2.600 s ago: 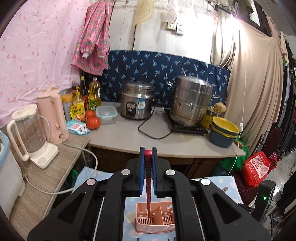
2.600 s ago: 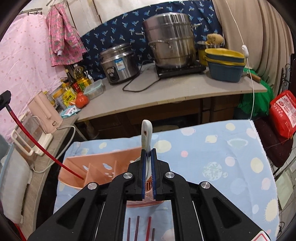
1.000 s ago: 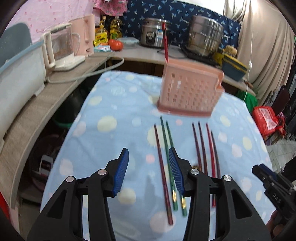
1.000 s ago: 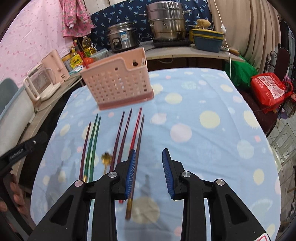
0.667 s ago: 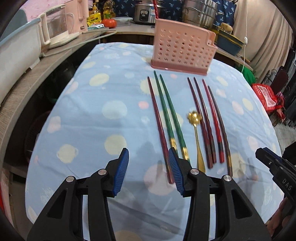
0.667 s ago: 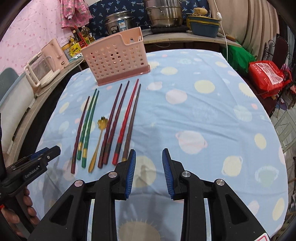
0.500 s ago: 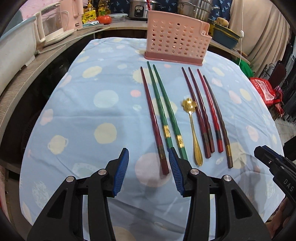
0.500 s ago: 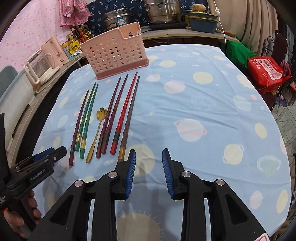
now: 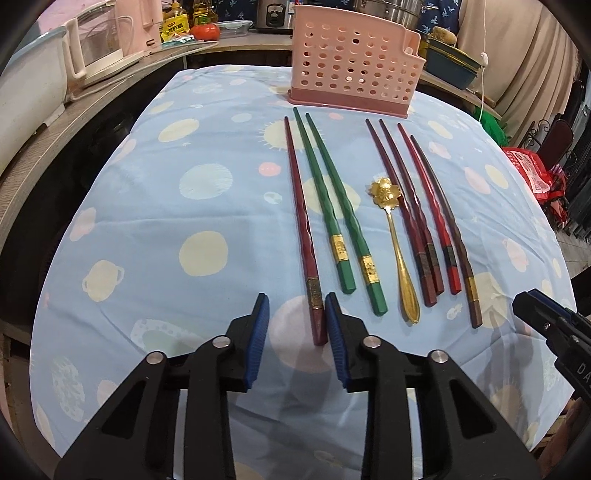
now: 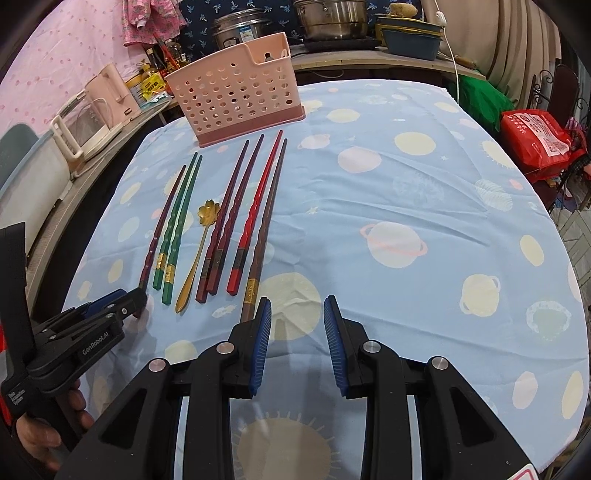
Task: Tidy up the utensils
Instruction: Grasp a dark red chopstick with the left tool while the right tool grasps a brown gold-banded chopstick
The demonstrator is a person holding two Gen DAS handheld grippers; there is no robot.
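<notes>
A pink perforated basket point(image 9: 351, 62) point(image 10: 236, 96) stands at the far side of the blue tablecloth point(image 9: 166, 221). In front of it lie a dark red chopstick point(image 9: 301, 221), two green chopsticks point(image 9: 332, 206), a gold flower spoon point(image 9: 397, 251), two maroon chopsticks point(image 9: 406, 206), a red chopstick point(image 9: 428, 206) and a brown chopstick point(image 9: 447, 229). My left gripper point(image 9: 295, 306) point(image 10: 122, 299) is closing; the dark red chopstick's near end lies between its jaws beside the right finger, ungripped. My right gripper point(image 10: 297, 310) point(image 9: 528, 306) is open with only cloth between its jaws, and the brown chopstick point(image 10: 264, 229) ends just left of it.
A counter behind the table carries a blender jug point(image 10: 88, 122), a rice cooker point(image 10: 236, 26), a steel pot point(image 10: 332, 18) and stacked bowls point(image 10: 410, 37). A red bag point(image 10: 535, 136) sits right of the table. A hand point(image 10: 44, 435) holds the left gripper.
Both grippers have left the basket and dropped toward the near ends of the chopsticks. The left jaws have narrowed around the dark red chopstick's end. In the last half second neither hand has shifted.
</notes>
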